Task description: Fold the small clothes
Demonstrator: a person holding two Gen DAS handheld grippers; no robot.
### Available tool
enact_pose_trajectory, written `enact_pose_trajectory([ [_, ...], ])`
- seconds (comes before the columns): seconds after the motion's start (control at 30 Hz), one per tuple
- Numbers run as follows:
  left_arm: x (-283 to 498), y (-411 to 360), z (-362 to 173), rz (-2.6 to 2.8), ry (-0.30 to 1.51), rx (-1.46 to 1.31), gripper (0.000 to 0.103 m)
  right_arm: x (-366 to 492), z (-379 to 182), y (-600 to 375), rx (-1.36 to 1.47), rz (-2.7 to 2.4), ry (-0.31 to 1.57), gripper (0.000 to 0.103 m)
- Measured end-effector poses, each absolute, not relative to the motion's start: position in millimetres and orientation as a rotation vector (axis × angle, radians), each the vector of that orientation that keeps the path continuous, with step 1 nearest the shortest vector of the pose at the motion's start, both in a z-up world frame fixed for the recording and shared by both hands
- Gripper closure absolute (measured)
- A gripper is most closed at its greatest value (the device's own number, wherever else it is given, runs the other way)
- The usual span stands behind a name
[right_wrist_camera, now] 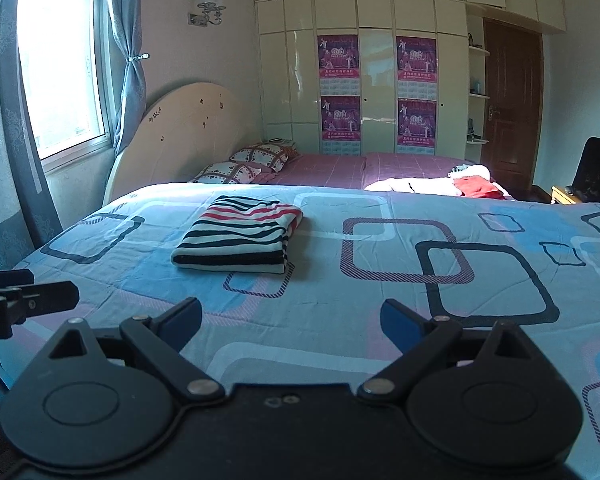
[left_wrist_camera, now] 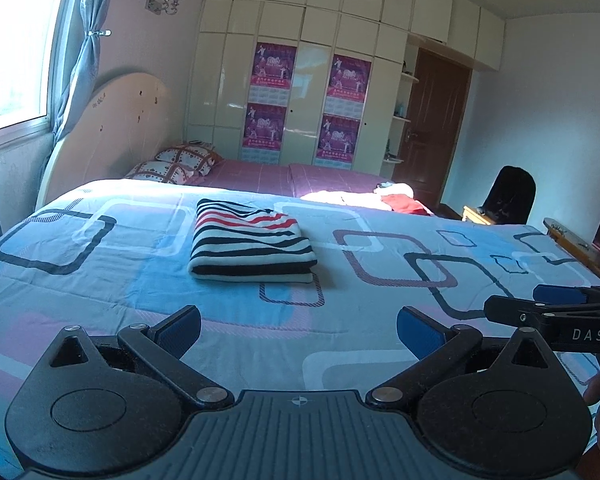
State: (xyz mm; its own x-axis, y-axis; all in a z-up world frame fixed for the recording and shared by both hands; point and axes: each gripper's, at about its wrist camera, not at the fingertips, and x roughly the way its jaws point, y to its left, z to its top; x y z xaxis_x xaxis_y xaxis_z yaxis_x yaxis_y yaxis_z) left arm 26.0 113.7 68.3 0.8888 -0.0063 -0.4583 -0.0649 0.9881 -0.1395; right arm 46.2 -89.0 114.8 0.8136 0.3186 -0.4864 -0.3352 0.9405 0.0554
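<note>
A folded garment (left_wrist_camera: 252, 244) with black, white and red stripes lies flat on the blue patterned bedspread (left_wrist_camera: 140, 280); the right wrist view shows this striped garment (right_wrist_camera: 236, 236) left of centre. My left gripper (left_wrist_camera: 298, 330) hovers open above the bedspread, well short of the garment, nothing between its blue pads. My right gripper (right_wrist_camera: 290, 326) is open too and empty, over the quilt (right_wrist_camera: 380, 320). The right gripper's side (left_wrist_camera: 556, 312) shows at the right edge of the left wrist view. The left gripper (right_wrist_camera: 28, 300) pokes in at the left edge of the right wrist view.
A pile of white and red clothes (left_wrist_camera: 396, 198) lies at the far right of the bed, in sunlight. Pillows (left_wrist_camera: 180, 164) and a headboard (left_wrist_camera: 112, 128) sit far left. A black chair (left_wrist_camera: 508, 196) and a wooden bed rail (left_wrist_camera: 580, 248) stand at right.
</note>
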Motion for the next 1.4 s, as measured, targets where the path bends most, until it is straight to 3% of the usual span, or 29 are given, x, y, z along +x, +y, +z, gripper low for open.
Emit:
enact_pose_trajectory([
  [1.4, 24.0, 104.0, 66.1, 0.005, 0.466, -0.147, 0.0, 41.4, 110.3, -82.8, -0.051, 0.326, 0.509, 0.007],
])
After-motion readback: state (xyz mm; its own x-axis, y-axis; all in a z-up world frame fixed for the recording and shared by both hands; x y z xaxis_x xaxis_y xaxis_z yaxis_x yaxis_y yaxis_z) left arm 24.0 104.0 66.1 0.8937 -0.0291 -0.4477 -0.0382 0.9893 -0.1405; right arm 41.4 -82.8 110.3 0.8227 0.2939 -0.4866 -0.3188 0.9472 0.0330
